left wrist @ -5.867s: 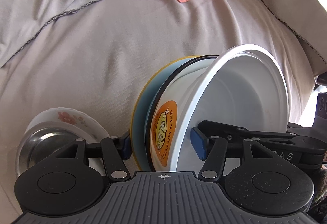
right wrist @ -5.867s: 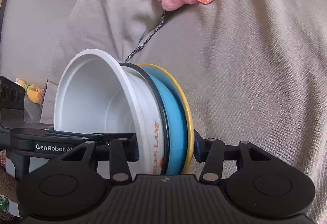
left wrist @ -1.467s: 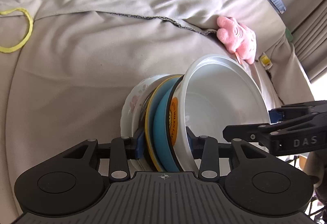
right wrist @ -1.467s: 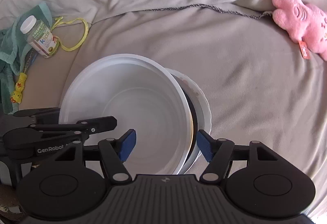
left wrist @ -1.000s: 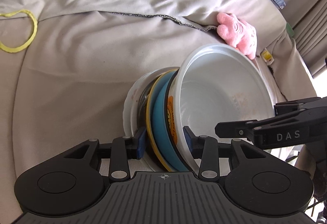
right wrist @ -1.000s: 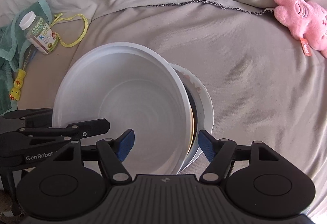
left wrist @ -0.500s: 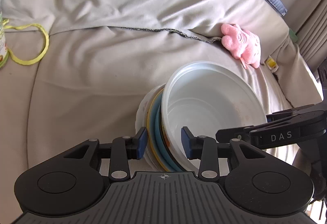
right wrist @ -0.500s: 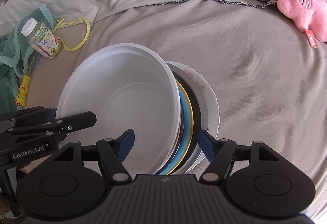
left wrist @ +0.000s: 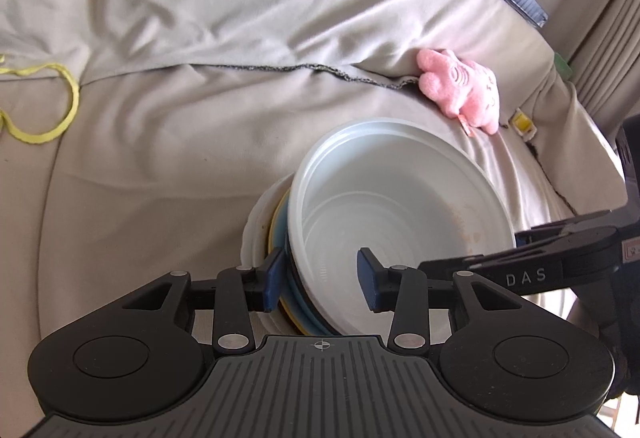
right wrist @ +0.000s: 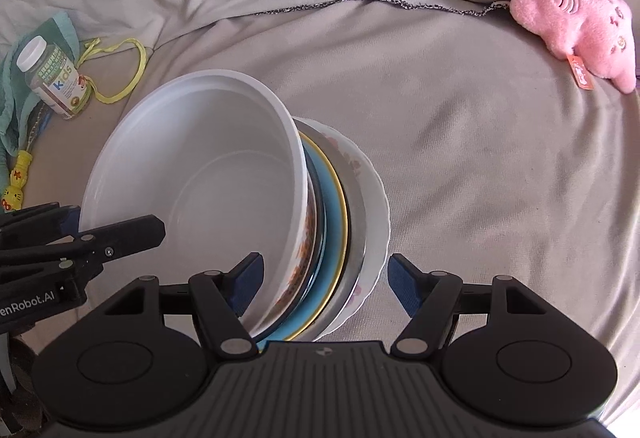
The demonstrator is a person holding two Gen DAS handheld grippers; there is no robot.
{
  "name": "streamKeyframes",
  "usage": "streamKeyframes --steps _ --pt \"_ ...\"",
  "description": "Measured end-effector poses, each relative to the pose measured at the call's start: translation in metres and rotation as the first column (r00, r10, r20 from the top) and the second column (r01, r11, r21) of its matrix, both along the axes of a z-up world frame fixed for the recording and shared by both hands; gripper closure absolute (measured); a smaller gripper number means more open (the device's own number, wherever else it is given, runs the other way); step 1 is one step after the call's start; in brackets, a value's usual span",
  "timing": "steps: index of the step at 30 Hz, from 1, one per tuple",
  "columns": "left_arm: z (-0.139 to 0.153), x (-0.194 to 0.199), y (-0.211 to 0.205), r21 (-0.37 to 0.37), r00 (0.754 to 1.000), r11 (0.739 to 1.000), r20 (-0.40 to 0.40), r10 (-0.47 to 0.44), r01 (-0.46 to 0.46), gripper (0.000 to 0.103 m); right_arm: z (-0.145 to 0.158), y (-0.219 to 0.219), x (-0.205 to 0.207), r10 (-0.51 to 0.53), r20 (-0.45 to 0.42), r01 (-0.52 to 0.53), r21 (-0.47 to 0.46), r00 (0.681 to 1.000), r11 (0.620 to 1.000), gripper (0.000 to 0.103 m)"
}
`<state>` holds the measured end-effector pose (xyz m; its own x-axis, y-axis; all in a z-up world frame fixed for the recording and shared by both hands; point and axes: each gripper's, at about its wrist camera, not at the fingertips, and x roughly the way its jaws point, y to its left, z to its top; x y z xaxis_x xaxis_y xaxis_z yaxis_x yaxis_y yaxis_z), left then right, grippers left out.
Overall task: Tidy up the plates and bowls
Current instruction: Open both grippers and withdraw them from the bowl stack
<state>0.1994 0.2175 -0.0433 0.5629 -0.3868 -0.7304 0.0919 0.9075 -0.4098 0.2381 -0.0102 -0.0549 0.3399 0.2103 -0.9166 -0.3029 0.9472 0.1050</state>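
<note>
The left gripper (left wrist: 322, 280) is released, its blue pads straddling the near rim of the white bowl (left wrist: 400, 206) without pinching it. The right gripper (right wrist: 325, 284) is likewise spread wide, pads clear on either side of the stack's edge. The bowl sits on a blue plate (right wrist: 334, 214), a steel dish (right wrist: 356, 222) and a floral plate (right wrist: 374, 198), all on the grey sofa (right wrist: 460, 158). A pink plush (right wrist: 576, 22) lies well apart; a bottle (right wrist: 54, 76) lies on the other side.

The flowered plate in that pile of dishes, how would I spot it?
Find the stack of dishes on the grey sofa cover. The flowered plate is its outermost layer, farthest from the big white bowl. It alone has a wavy white rim with pink blossoms.
</note>
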Motion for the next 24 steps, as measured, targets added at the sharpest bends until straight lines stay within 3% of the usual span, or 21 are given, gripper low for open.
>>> streamKeyframes --steps 11,19,24 --pt "0.0 -0.002 0.001 0.001 0.999 0.999 0.009 0.038 -0.038 0.068 -0.012 -0.016 -0.008 -0.091 0.031 0.09 0.04 0.995 0.995 0.033" --pt "0.014 -0.031 0.002 -0.022 0.989 0.994 0.102 0.108 -0.106 0.068 0.019 -0.014 -0.044 -0.036 0.248 0.01 0.105 0.968 0.994 0.033" --pt "0.028 -0.059 -0.006 -0.033 0.969 0.986 0.184 0.167 -0.164 0.068 0.027 -0.014 -0.058 -0.014 0.314 -0.033 0.145 0.949 0.989 0.032"
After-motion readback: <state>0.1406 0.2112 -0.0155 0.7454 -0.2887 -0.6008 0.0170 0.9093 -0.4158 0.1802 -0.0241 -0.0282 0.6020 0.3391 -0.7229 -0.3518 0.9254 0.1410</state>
